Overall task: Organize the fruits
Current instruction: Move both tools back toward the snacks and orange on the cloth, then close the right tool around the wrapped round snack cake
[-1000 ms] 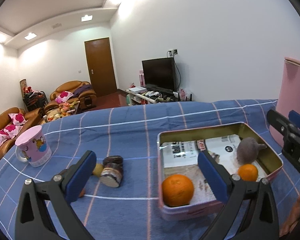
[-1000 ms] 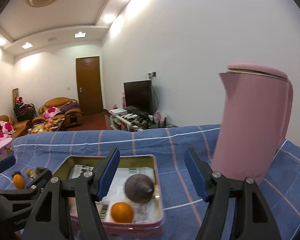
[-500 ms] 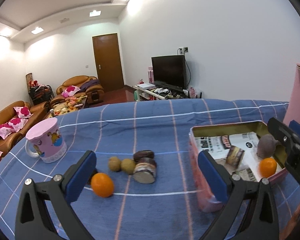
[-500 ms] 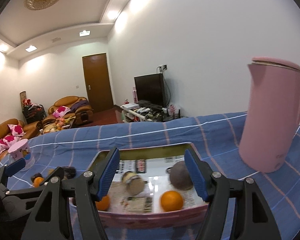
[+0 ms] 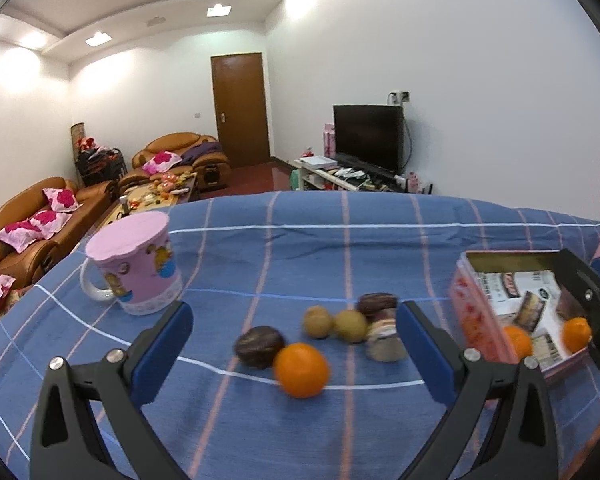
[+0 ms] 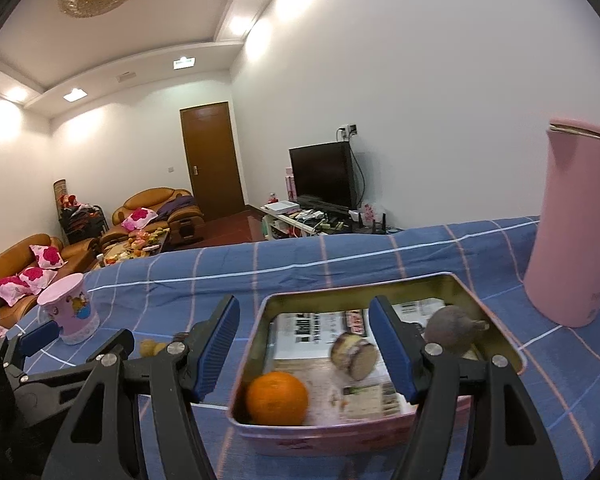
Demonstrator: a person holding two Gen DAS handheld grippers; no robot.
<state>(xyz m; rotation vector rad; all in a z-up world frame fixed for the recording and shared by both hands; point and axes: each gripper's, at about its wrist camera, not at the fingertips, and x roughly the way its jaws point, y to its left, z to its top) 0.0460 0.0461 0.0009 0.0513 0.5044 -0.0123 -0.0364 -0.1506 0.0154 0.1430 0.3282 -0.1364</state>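
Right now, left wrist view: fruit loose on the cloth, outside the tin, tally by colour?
Orange fruit: 1
Tan fruit: 2
Dark fruit: 3, the last with a pale band
Total: 6

My feeds bright under recessed ceiling lights [image 5: 219, 10], glare washing the wall beside them, fisheye-bent dark corners, orange [image 5: 301, 369] motion-blurred.
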